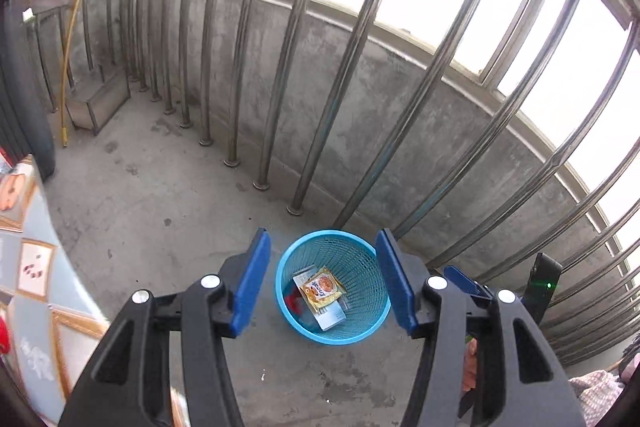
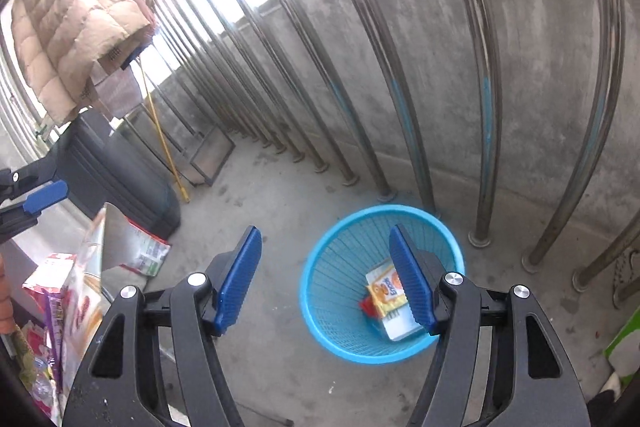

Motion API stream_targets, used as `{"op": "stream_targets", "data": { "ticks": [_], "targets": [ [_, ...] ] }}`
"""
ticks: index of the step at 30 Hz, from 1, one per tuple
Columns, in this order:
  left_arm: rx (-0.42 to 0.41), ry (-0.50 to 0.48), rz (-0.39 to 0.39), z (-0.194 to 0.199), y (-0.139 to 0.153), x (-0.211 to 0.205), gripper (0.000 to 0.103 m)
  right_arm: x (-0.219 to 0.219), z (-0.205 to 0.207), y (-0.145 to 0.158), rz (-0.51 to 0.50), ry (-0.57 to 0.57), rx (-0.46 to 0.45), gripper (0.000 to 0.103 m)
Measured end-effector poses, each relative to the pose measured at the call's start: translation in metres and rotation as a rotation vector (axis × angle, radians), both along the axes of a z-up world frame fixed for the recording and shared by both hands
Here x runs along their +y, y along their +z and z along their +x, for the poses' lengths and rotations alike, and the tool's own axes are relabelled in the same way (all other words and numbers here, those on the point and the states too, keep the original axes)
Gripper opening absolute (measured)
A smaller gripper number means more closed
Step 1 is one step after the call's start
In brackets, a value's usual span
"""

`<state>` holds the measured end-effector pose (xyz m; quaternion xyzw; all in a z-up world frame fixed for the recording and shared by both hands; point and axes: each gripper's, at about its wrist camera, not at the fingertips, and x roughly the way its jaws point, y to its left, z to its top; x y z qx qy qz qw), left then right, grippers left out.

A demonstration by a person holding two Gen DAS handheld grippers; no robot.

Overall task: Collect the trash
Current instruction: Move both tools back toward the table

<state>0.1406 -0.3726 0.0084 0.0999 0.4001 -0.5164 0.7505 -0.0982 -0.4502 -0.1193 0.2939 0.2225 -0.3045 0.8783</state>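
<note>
Tools (image 1: 324, 281) apart; packet (image 1: 322, 290) reads "Enaak".

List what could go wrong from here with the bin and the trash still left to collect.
1. The blue bin is light mesh standing free on the concrete; a bump from the open right gripper hovering over it could tip it.
2. The remaining wrappers are piled loosely at the left, so one grab may drag others off.
3. The left gripper aims at the same bin; the two could collide.
</note>
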Motion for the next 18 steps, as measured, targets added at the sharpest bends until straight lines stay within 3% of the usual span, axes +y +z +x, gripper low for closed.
{"op": "stream_targets", "data": {
  "ticks": [4,7,14,18],
  "targets": [
    [-0.076,0.075,-0.060,-0.018,0.035,0.088,0.061,0.025,0.010,0.023,-0.022,0.102,-0.053,0.064],
    [-0.110,0.162,-0.072,-0.025,0.045,0.161,0.062,0.054,0.024,0.041,-0.069,0.211,-0.070,0.064],
    [-0.195,0.550,-0.070,-0.036,0.058,0.357,0.062,0.128,0.063,0.065,-0.117,0.496,-0.116,0.064],
    [-0.171,0.766,-0.077,-0.041,0.050,0.450,0.062,0.176,0.098,0.071,-0.129,0.693,-0.106,0.062]
  ]
}}
